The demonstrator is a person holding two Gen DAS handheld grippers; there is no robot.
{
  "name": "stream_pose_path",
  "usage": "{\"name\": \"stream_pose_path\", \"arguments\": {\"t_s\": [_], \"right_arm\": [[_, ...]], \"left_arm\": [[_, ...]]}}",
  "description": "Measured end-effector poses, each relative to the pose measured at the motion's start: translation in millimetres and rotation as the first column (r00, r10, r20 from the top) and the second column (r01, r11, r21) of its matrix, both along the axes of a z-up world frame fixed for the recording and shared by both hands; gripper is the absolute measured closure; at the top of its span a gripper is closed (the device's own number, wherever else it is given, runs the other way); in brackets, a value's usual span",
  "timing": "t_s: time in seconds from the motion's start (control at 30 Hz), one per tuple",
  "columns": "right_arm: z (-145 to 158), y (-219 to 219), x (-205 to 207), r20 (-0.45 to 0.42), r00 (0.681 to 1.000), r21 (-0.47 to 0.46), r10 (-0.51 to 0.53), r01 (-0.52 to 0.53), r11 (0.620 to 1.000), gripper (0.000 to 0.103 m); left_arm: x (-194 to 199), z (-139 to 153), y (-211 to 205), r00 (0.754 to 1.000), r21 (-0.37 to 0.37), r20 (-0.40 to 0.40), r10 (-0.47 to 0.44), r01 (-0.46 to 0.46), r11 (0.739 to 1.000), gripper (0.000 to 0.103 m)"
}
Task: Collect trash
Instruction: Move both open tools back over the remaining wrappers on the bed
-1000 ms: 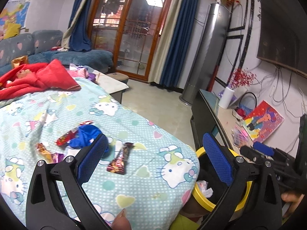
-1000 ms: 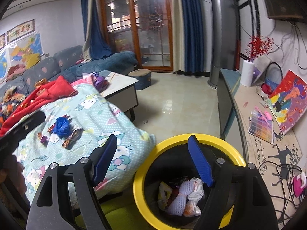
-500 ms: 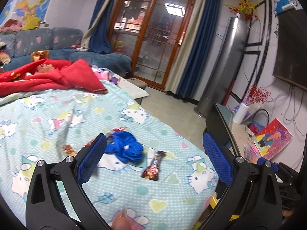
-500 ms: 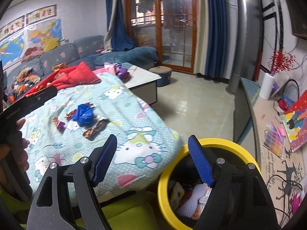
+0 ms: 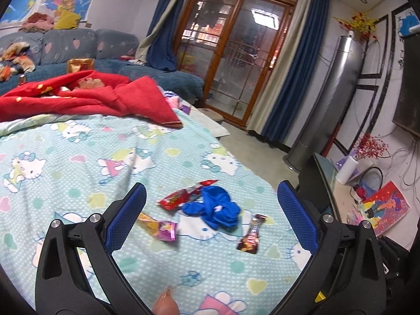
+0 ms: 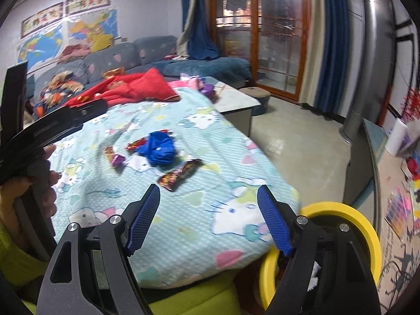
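Observation:
Trash lies on the pale blue cat-print blanket [image 5: 78, 183]: a crumpled blue bag [image 5: 215, 208], a red wrapper [image 5: 183, 197], an orange-and-purple wrapper [image 5: 157, 227] and a dark brown wrapper [image 5: 250, 236]. My left gripper [image 5: 211, 210] hovers open above this pile, nothing between its pads. The right wrist view shows the same blue bag [image 6: 158, 148] and dark wrapper [image 6: 181, 174] ahead of my right gripper [image 6: 208, 216], which is open and empty. A yellow-rimmed bin [image 6: 338, 210] sits at the lower right, partly behind the right finger. The left gripper's black body, held by a hand, shows at the left edge.
A red blanket [image 5: 99, 97] is heaped at the far end of the bed, with a grey-blue sofa [image 5: 78, 47] behind. A low TV bench [image 6: 372, 157] with clutter runs along the right wall. Tiled floor [image 6: 296, 141] lies between bed and bench.
Both grippers swung left, away from the bin and toward the bed. The trash pile now sits between the left fingers; the bin slid to the right view's lower right corner.

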State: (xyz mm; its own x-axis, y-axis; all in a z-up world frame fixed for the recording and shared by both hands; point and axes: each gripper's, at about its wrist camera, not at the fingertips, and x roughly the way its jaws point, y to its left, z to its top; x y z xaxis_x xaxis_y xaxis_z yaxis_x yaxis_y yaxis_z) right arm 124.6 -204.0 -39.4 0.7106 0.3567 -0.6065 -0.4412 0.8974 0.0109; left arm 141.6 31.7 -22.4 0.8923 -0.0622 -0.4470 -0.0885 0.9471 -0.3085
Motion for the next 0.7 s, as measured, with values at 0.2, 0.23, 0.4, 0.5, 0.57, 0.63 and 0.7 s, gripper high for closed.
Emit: {"name": "stream_pose_path", "arguments": {"t_s": [0.2, 0.23, 0.4, 0.5, 0.57, 0.63, 0.7], "right_arm": [[-2, 34, 13, -0.002, 0.997, -0.019, 0.083, -0.083, 0.996, 0.029], [-3, 40, 17, -0.004, 0.996, -0.019, 0.094, -0.094, 0.995, 0.029], [-14, 65, 43, -0.042, 0.991, -0.045, 0.129, -0.131, 0.990, 0.029], [-22, 76, 60, -0.064, 0.988, -0.065, 0.138, -0.142, 0.988, 0.029], [-28, 85, 74, -0.084, 0.986, -0.081, 0.141, -0.148, 0.986, 0.030], [-33, 90, 83, -0.099, 0.985, -0.088, 0.139, -0.148, 0.985, 0.030], [-39, 97, 95, -0.120, 0.982, -0.084, 0.147, -0.157, 0.984, 0.030]], "left_arm": [[6, -10, 25, 0.998, -0.016, -0.051, 0.041, -0.042, 0.999, 0.011], [8, -13, 31, 0.997, -0.021, -0.069, 0.043, -0.044, 0.999, 0.011], [13, -26, 51, 0.992, -0.044, -0.111, 0.066, -0.071, 0.996, 0.011], [15, -35, 62, 0.987, -0.062, -0.133, 0.089, -0.098, 0.993, 0.024], [18, -42, 70, 0.984, -0.089, -0.153, 0.087, -0.102, 0.991, 0.034], [21, -47, 73, 0.982, -0.112, -0.169, 0.080, -0.100, 0.989, 0.042], [24, -53, 75, 0.981, -0.136, -0.183, 0.064, -0.090, 0.987, 0.047]]}}
